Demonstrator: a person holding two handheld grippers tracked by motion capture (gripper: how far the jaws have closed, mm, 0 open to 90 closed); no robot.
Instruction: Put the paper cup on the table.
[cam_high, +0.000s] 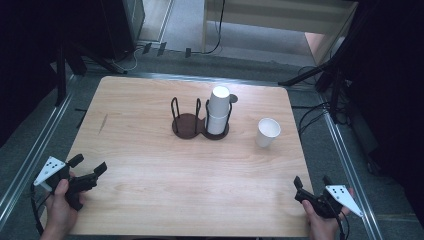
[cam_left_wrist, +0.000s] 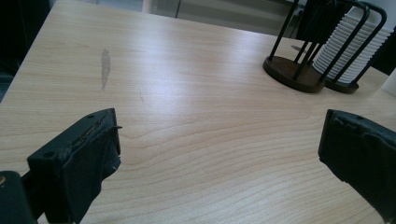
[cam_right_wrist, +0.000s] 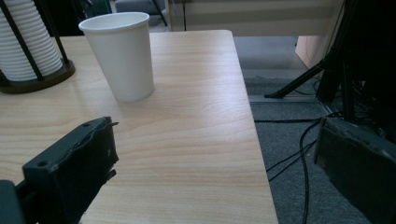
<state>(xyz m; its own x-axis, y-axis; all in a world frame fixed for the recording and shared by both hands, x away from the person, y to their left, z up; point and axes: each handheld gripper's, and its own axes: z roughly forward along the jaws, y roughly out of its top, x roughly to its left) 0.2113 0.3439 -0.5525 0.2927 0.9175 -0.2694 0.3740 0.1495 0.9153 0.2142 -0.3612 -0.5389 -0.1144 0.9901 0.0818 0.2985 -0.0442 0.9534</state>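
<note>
Both grippers, left gripper (cam_high: 91, 165) and right gripper (cam_high: 312, 181), rest jaws apart at near corners of the pale wooden table (cam_high: 150, 165); dark wire cup holder (cam_high: 200, 117) stands centrally, single white paper cup (cam_high: 267, 132) upright just right of it.

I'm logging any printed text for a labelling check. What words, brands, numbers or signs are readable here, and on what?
None can be read.
Loose paper cup: plain white, no print on the side shown.
Stacked cups in the holder: ribbed white, no lettering.
Grey plates on the left hand-held gripper and right hand-held gripper: dark dots, no characters.
Table: bare wood grain.
</note>
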